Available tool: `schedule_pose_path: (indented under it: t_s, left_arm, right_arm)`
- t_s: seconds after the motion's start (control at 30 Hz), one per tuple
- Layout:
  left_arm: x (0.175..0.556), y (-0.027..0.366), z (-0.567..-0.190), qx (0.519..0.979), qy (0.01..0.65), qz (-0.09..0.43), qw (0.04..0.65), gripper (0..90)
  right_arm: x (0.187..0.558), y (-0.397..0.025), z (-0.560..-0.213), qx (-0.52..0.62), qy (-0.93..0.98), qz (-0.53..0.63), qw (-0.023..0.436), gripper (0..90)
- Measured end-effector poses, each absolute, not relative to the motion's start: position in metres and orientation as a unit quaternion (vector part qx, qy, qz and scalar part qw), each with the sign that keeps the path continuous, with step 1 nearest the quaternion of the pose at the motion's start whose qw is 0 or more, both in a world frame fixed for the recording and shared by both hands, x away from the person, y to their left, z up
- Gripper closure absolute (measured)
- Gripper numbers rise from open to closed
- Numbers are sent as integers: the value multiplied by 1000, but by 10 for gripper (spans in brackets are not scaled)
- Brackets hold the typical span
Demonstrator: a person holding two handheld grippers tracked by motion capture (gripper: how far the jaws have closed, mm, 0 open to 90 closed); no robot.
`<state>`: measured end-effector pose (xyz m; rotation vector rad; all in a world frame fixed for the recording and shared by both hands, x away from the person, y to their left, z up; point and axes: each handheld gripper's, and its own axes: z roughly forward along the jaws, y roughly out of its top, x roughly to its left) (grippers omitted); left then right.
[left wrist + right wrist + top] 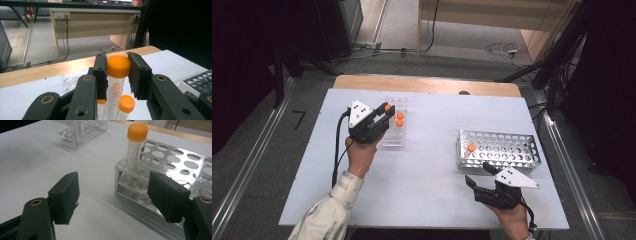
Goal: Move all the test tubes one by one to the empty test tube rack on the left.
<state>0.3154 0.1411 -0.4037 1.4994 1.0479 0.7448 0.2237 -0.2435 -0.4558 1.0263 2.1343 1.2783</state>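
Tube [117,75] clamped at cap in left tool [117,66] over clear rack [394,125]; right tool [112,195] spread apart, low beside metal rack [175,170].

The high view looks down from above the near side at the whole white table [422,190]. Each gripper view sits low and close, looking across it. All three share the metal rack [499,150] [175,167] [197,83].

Clear rack [394,137] left on the table [427,200], metal rack [502,150] right, one tube [471,148] in its near-left corner.
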Motion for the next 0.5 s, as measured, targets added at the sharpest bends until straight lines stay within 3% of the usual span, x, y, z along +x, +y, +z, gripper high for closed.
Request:
schedule_pose_path:
  t_s: [0.5]
  left_arm:
    - [323, 137, -420, 650, 452, 309, 527, 697]
  right_arm:
    - [224, -244, -456, 372, 774, 462, 221, 240]
